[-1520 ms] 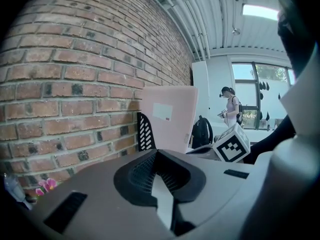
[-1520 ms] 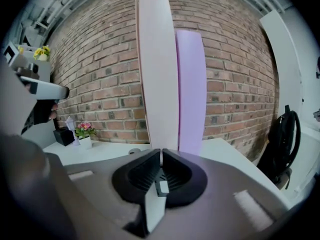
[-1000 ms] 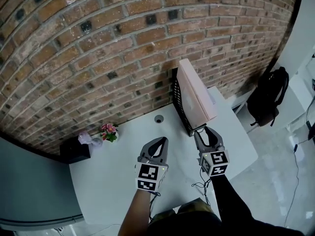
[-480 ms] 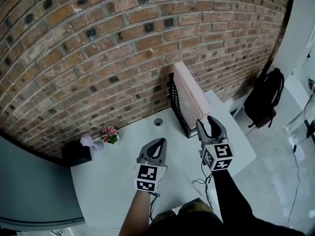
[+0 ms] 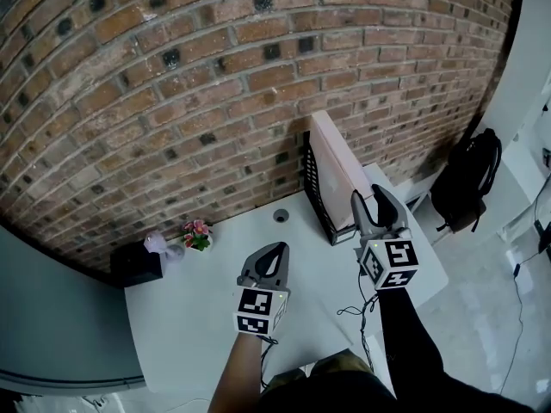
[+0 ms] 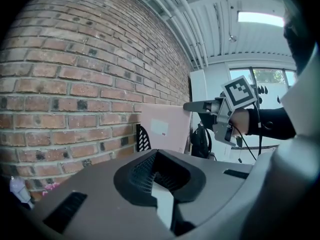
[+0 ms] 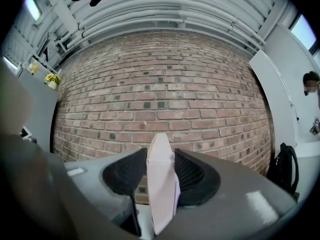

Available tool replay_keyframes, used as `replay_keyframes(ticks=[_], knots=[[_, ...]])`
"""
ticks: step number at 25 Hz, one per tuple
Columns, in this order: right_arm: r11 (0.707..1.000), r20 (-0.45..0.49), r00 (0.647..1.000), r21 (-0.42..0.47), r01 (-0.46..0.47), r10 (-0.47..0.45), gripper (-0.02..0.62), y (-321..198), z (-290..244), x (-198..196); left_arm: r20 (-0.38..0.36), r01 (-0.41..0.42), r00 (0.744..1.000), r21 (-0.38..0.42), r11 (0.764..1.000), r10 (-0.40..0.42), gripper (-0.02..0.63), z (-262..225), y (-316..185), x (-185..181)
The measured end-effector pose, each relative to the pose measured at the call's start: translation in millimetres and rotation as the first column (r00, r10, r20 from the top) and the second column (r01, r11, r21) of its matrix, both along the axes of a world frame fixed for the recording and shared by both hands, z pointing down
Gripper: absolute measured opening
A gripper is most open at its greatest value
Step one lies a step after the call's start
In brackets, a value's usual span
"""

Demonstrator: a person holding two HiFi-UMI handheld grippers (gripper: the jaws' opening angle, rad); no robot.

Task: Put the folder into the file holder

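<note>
Right gripper view: right gripper (image 7: 161, 156) clamps folder (image 7: 162, 199) (pink); left gripper (image 5: 276, 250) clenched.

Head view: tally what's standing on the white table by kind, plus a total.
pink folder: 1
black mesh file holder: 1
pink flower bunch: 1
small lilac item: 1
black box: 1
Total: 5
</note>
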State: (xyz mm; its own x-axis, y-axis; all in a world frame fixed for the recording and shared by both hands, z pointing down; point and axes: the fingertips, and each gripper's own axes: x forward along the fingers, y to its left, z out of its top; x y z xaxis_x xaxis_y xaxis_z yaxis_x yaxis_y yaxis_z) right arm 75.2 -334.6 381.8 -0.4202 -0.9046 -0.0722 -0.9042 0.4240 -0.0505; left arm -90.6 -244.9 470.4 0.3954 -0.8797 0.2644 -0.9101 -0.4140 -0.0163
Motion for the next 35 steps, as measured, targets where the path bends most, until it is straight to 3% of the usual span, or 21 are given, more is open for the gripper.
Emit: replay_keyframes(ticks=[8,16,19,25,30,35], knots=[[0.996,-0.09,0.996,-0.088,0.003,-0.011,0.17,-42.0,-12.4,-16.7,0.006,0.018,1.0,-0.002,1.0,-0.018,0.008,0.2,-1.0,-6.4],[0.965,-0.214,0.976,-0.264,-0.015,-0.043,0.17,-46.6,50.4,-21.0,0.006,0.029,1.0,-0.009,1.0,-0.029,0.008,3.1,-5.5,-9.7],[0.971,-0.288,0.957,-0.238,-0.033,-0.038,0.17,-44.3,58.3,-23.7,0.007,0.021,1.0,-0.012,1.0,-0.021,0.008,4.4,-6.8,-5.0],[0.966,-0.32,0.945,-0.256,-0.026,-0.059,0.17,-44.2,57.2,-25.9,0.011,0.011,1.0,-0.011,1.0,-0.011,0.008,3.3,-6.7,-0.4],[0.996,-0.319,0.947,-0.088,0.007,-0.035,0.17,-35.2,24.0,-36.7,0.015,0.02,1.0,-0.01,1.0,-0.02,0.008,3.4,-4.0,-7.3],[0.97,-0.317,0.942,-0.239,0.033,-0.11,0.169,-51.3,42.7,-50.6,0.007,0.047,0.999,-0.011,0.999,-0.047,0.008,2.7,-2.7,-18.2]])
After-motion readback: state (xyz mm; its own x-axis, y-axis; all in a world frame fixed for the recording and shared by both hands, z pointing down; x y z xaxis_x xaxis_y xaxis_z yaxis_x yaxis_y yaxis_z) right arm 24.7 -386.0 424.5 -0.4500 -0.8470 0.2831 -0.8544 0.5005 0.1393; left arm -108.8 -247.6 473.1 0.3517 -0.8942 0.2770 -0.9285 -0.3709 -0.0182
